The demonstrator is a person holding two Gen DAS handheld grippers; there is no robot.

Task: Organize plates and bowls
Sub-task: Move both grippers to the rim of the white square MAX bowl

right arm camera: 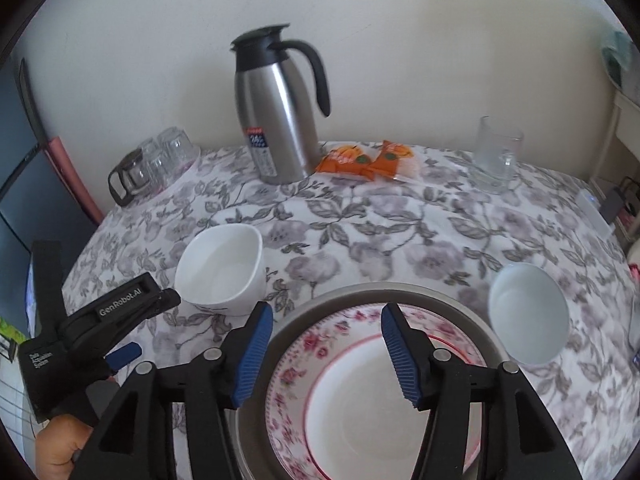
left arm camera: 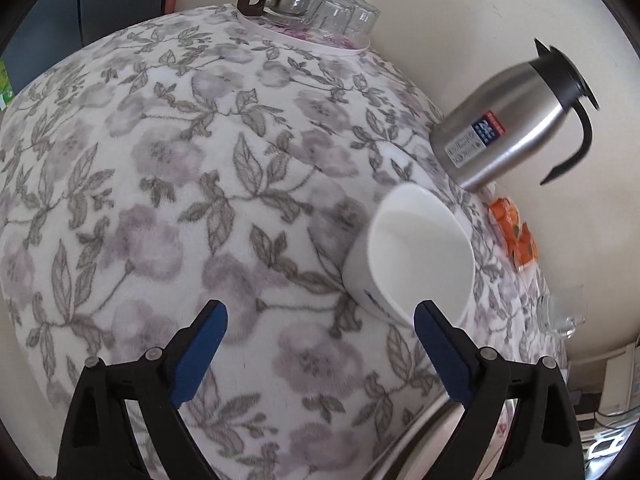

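Nesting apparently: floral plate [right arm camera: 372,396], grey dish [right arm camera: 452,308].

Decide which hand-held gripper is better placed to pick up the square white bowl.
Left. The left hand-held gripper is open right beside the square white bowl; the right hand-held gripper hovers over the floral plate.

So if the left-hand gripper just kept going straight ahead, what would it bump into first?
Probably the squarish white bowl. The left gripper is open, and the bowl's rim sits just past its right finger, slightly off centre. Dead centre is only floral tablecloth, so it might graze the bowl; depth is hard to judge.
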